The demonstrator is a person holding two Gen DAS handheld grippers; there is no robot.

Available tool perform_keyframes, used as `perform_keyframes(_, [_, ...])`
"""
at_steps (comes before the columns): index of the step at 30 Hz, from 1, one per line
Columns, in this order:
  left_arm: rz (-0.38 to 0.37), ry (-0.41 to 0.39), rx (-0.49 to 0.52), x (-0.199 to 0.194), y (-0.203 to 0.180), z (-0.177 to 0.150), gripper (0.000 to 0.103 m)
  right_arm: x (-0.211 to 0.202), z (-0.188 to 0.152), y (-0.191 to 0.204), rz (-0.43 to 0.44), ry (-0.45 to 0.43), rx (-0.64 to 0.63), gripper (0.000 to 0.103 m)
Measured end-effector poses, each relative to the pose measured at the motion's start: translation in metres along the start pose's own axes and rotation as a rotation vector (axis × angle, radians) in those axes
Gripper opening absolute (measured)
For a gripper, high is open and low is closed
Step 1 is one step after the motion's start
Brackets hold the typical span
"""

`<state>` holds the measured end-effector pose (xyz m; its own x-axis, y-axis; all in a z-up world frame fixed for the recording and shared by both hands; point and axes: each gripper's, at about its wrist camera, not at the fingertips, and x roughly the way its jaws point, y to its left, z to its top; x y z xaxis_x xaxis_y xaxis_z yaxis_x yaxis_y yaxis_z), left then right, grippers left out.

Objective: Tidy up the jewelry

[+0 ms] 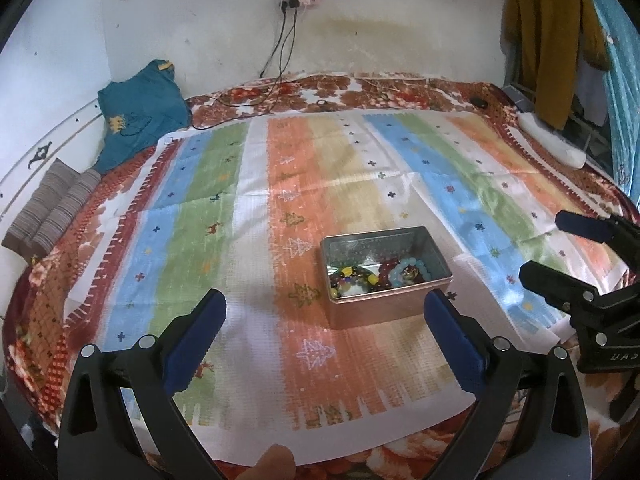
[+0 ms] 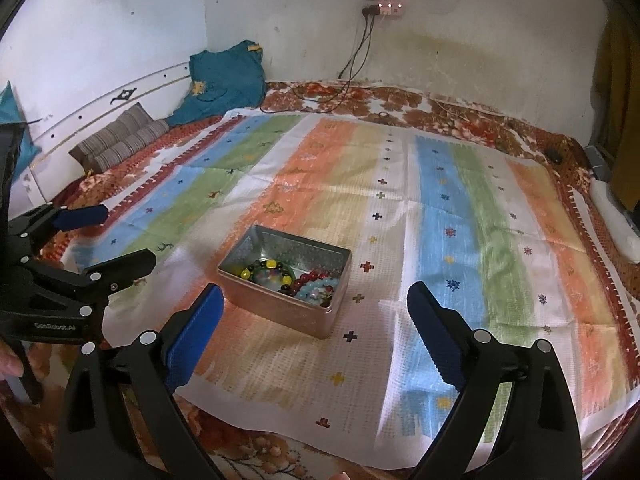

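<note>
An open metal tin [image 1: 340, 312] [image 2: 256, 304] stands on the striped cloth [image 1: 240, 208] [image 2: 460, 216]. Inside lie several bead bracelets: a dark one with yellow beads [image 1: 352, 276] [image 2: 266, 270], a red one [image 1: 386, 270] [image 2: 306, 280] and a light blue one [image 1: 410, 274] [image 2: 316, 292]. My left gripper [image 1: 326, 306] is open and empty, just in front of the tin; it also shows at the left of the right wrist view [image 2: 116, 236]. My right gripper [image 2: 316, 302] is open and empty, near the tin's front corner; it shows at the right of the left wrist view [image 1: 556, 244].
The cloth lies on a floral blanket [image 1: 48, 300]. A teal garment [image 1: 140, 108] and a striped cushion [image 1: 52, 208] sit at the back left. Cables [image 1: 280, 64] hang from a wall socket. A white bolster [image 1: 552, 140] lies at the right edge.
</note>
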<state>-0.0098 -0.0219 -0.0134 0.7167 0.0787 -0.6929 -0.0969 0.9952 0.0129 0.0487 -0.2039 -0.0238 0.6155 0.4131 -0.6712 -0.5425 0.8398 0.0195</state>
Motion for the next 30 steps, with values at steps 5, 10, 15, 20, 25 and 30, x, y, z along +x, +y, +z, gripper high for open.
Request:
perform_keyframes(5, [-0.018,-0.043,-0.010,-0.009,0.000,0.000,0.097,-0.003,0.000,0.000,0.009,-0.011,0.005,0.094])
perform_keyframes(10, [-0.039,-0.071,-0.011,-0.018,-0.001,-0.001,0.097,-0.004,0.000,-0.001,0.013,-0.018,0.005,0.094])
perform_keyframes(15, [-0.037,-0.075,-0.008,-0.018,-0.004,0.000,0.097,-0.005,0.000,-0.001,0.017,-0.022,0.008,0.094])
perform_keyframes(20, [-0.039,-0.078,-0.004,-0.017,-0.004,-0.001,0.097,-0.010,0.000,0.000,0.022,-0.047,0.006,0.095])
perform_keyframes(25, [-0.047,-0.081,-0.006,-0.018,-0.003,-0.001,0.097,-0.012,0.000,0.001,0.019,-0.055,0.005,0.095])
perform_keyframes(30, [-0.058,-0.090,0.012,-0.022,-0.006,-0.001,0.097,-0.013,0.000,0.001,0.016,-0.058,0.001,0.096])
